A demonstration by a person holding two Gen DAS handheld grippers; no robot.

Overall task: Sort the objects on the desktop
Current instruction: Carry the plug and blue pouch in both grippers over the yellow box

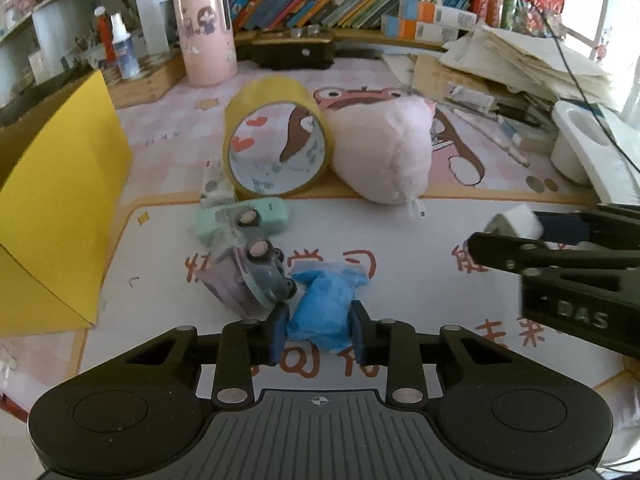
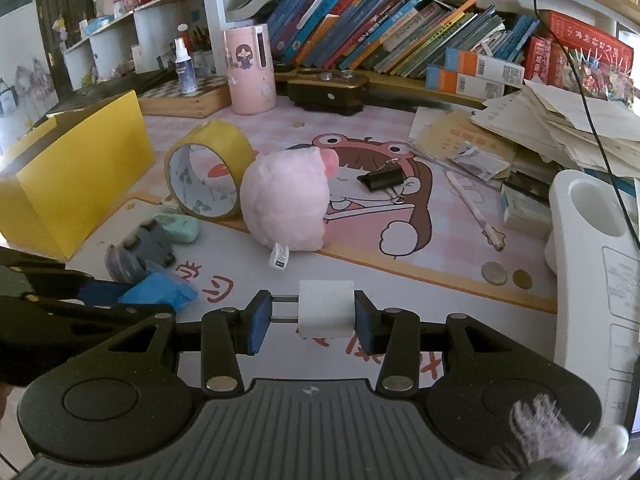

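My left gripper (image 1: pixel 319 330) is shut on a crumpled blue wad (image 1: pixel 322 312), low over the desk mat; it also shows in the right wrist view (image 2: pixel 160 292). My right gripper (image 2: pixel 307 320) is shut on a white plug adapter (image 2: pixel 326 314), its prongs against the left pad; it shows at the right of the left wrist view (image 1: pixel 514 222). Beyond lie a grey toy car (image 1: pixel 266 276), a mint toy car (image 1: pixel 244 222), a yellow tape roll (image 1: pixel 276 140) and a pink plush (image 1: pixel 384 148).
A yellow box (image 1: pixel 52 208) stands at the left. A black binder clip (image 2: pixel 382 180), a pen (image 2: pixel 474 210) and two coins (image 2: pixel 506 276) lie on the mat. A white holder (image 2: pixel 592 248) is at the right, with paper stacks, a pink cylinder (image 2: pixel 248 76) and books behind.
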